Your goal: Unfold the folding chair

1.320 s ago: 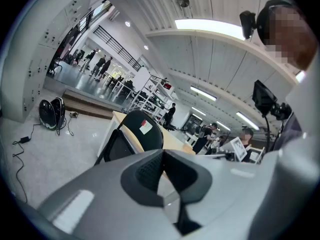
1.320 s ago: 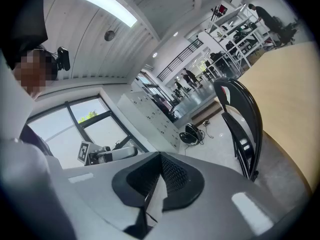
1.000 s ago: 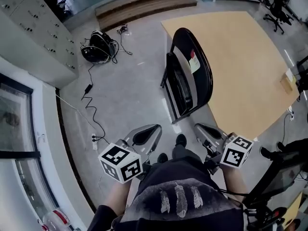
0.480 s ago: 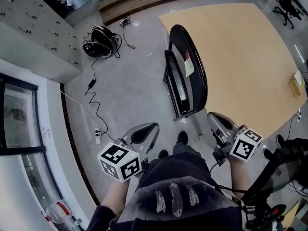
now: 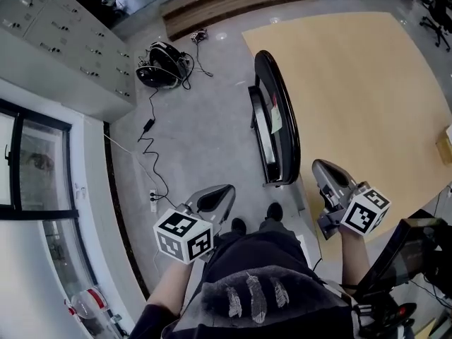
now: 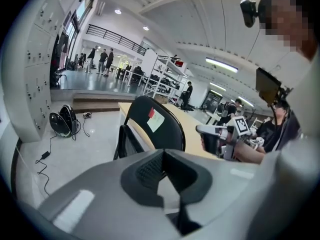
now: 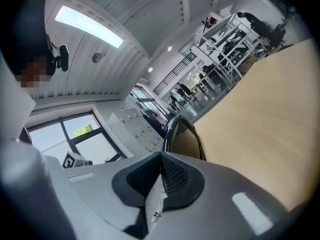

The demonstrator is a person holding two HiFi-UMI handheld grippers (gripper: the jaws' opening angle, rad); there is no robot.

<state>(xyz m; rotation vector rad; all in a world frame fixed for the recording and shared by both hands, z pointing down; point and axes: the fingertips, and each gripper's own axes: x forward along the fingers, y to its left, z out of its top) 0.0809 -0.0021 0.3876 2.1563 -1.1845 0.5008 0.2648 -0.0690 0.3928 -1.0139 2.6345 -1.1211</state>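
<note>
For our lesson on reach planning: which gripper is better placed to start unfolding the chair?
Probably the right. The right gripper sits close beside the near end of the folding chair; the left gripper is farther away, on the other side. Both are shut and empty.

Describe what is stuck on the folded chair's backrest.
A pale paper note with a small red tag at its top corner. Its writing is too small to read; the left gripper hides the bottom of the backrest.
</note>
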